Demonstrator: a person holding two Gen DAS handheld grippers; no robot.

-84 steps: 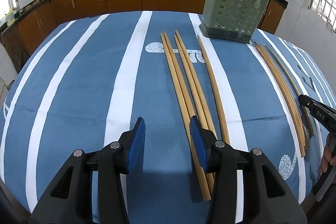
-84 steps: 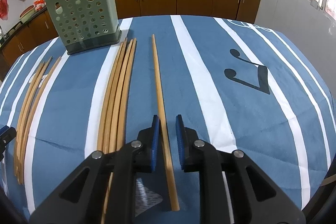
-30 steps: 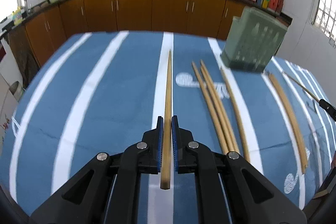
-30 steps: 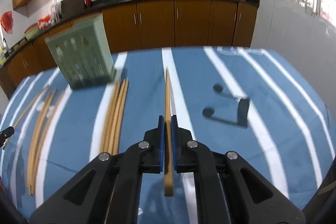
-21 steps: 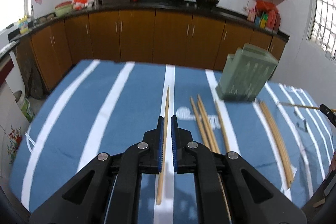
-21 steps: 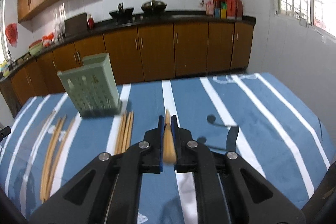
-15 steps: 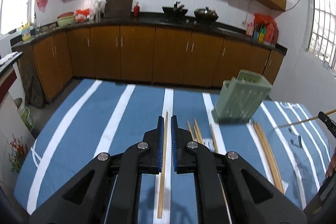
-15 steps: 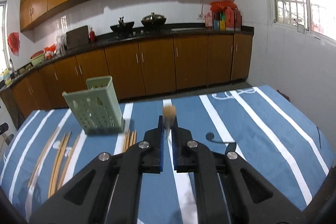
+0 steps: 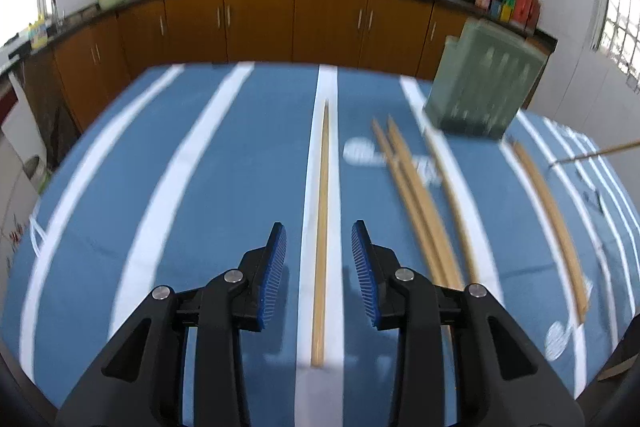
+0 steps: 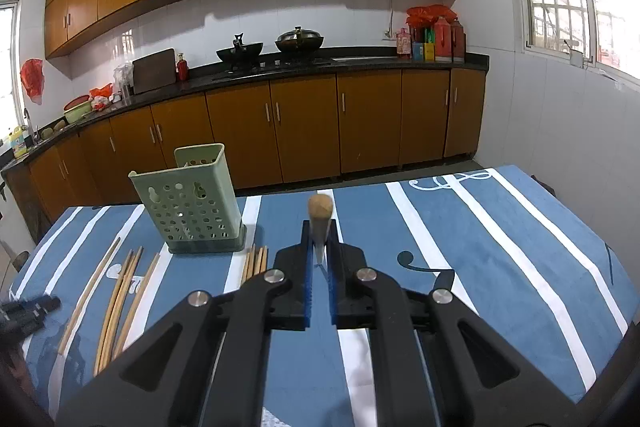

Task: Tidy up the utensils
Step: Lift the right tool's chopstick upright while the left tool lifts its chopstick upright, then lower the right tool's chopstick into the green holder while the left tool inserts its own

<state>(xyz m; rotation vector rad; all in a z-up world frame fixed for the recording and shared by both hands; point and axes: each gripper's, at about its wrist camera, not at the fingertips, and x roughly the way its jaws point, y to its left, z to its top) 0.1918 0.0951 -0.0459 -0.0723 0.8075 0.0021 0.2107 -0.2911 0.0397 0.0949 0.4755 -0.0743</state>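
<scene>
L gripper (image 9: 319,269): jaws opening, chopstick (image 9: 321,223) loose between them on bench (image 9: 224,187) centre stripe.
R gripper (image 10: 319,267): jaws pinching 2nd chopstick (image 10: 320,217), airborne.
Holder (image 10: 192,203): far-left bench edge; tip stick down, drop in.

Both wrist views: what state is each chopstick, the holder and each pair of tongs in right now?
Left tongs: opening, pads clear of the chopstick between them.
Released chopstick: lying flat on the white stripe.
Right tongs: shut on a chopstick.
Held chopstick: lifted, end toward the camera.
Green holder: upright, nothing seen inside.
Loose chopsticks: flat on the tablecloth.
</scene>
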